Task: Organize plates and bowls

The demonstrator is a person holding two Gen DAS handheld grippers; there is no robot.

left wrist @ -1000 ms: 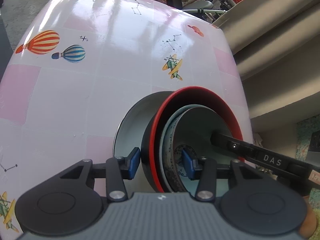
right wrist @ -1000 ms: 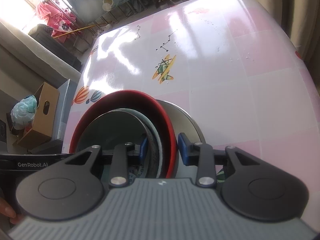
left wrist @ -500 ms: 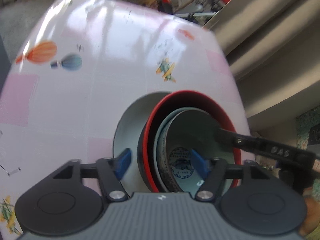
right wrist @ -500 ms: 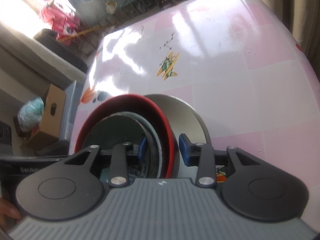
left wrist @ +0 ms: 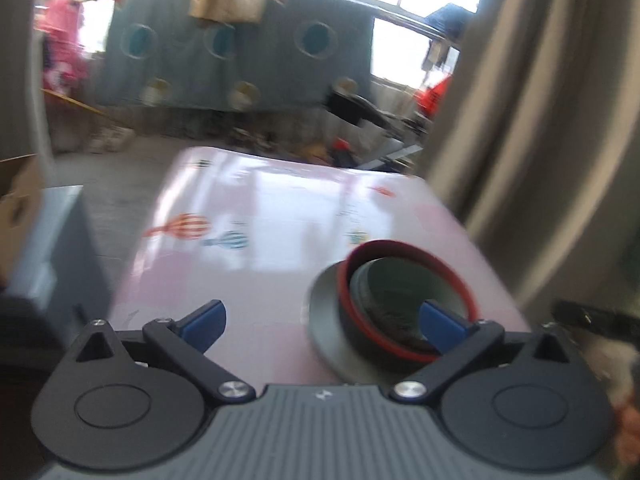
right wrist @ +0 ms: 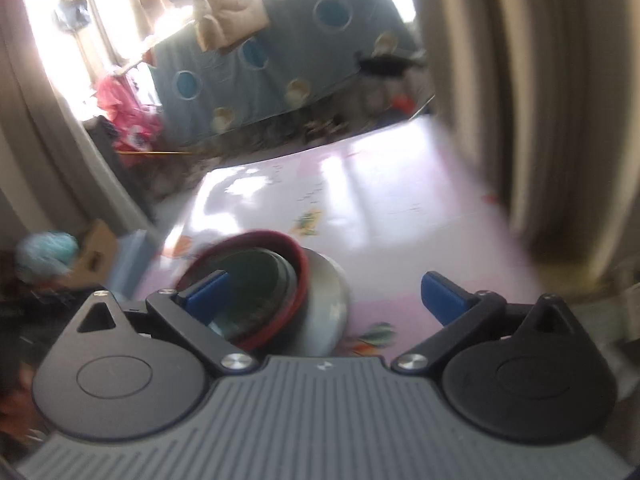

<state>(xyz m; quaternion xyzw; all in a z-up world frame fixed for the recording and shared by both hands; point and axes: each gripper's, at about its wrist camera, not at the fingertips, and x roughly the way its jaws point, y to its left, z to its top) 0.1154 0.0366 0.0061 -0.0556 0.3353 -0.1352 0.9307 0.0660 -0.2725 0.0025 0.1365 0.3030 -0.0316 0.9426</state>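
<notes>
**Left wrist view: both claws wide apart, the stacked dishes let go on the table**

My left claw [left wrist: 322, 322] has just been opening and now stands spread as far as it goes, blue pads well apart, nothing pressed between them. Its right pad [left wrist: 442, 326] overlaps the stack's near rim in this view, but I cannot tell whether it touches. Beyond it sits the stack: a red-rimmed black bowl [left wrist: 408, 304] with a pale patterned bowl [left wrist: 404, 292] nested inside, both on a grey plate [left wrist: 326, 328]. The bowls open upward; being round, they show no long axis. The stack rests at the near right of the pink table [left wrist: 240, 272], close to the curtain [left wrist: 532, 140].

From my right wrist, my right claw [right wrist: 324, 294] has likewise just been opening and is fully spread, holding nothing. The stack lies to its left, the red-rimmed bowl [right wrist: 296, 292] behind my left pad [right wrist: 208, 296], the plate [right wrist: 328, 316] between the pads. Everything is blurred.
</notes>
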